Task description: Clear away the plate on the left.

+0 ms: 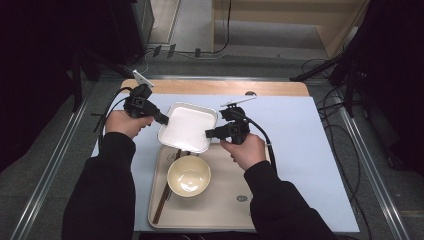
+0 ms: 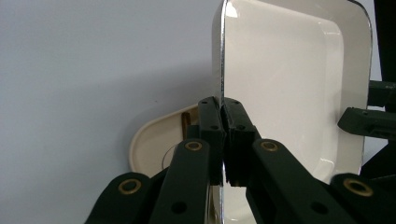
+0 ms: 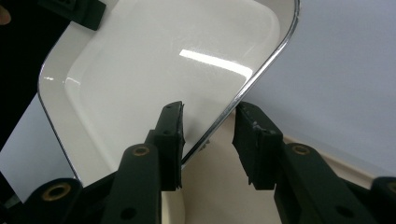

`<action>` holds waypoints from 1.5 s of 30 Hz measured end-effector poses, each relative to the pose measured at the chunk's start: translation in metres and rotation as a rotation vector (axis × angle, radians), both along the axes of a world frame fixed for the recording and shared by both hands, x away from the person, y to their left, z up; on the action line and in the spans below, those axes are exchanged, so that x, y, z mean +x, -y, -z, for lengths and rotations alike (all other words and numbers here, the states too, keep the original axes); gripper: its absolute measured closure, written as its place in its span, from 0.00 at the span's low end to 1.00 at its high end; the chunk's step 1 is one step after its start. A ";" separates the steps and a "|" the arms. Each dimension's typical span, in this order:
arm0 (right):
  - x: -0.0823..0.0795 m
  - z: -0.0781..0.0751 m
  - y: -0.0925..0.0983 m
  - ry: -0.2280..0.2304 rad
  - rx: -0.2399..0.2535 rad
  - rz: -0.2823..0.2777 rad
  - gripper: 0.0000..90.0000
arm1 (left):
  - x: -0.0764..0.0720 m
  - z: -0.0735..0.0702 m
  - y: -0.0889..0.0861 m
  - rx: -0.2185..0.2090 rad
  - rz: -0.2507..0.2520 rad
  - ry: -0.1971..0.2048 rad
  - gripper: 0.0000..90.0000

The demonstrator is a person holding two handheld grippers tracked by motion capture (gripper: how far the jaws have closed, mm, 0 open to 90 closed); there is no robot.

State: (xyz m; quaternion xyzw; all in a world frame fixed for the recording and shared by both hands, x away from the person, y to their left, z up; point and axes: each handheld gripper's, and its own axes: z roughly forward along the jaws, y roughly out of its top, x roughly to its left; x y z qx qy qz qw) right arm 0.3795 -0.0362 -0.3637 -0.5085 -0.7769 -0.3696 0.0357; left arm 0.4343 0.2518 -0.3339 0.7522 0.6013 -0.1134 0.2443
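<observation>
The left gripper (image 2: 223, 140) is clamped on the left rim of the square plate (image 1: 187, 127), which hangs above the tray's (image 1: 225, 210) far edge near the bowl (image 1: 188, 175). The right gripper (image 3: 208, 140) straddles the opposite rim, pads not yet pressing, so the two-handed grip looks half made. The high view adds chopsticks (image 1: 162, 202) beside the bowl.

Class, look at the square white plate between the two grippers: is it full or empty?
Empty. The square white plate shows a bare, glossy inside with only light reflections in the high view and both gripper views; no food lies on it.
</observation>
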 end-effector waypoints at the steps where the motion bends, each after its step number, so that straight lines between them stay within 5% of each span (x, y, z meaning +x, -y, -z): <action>1: 0.001 0.000 0.001 -0.007 -0.006 0.002 0.71 | 0.000 0.000 0.000 0.002 0.001 0.005 0.99; 10: 0.007 0.002 0.003 -0.051 -0.009 0.055 0.84 | -0.003 -0.001 0.005 0.022 0.019 0.032 0.98; 23: 0.017 -0.010 0.013 0.007 -0.007 0.148 0.96 | -0.012 -0.002 0.012 -0.011 0.090 0.080 0.95; 39: 0.031 -0.012 0.037 -0.008 -0.048 0.183 0.98 | -0.023 -0.023 0.014 -0.083 0.125 0.175 0.60; 45: 0.032 -0.008 0.050 -0.031 -0.054 0.157 0.98 | -0.030 -0.023 0.012 -0.062 0.141 0.198 0.55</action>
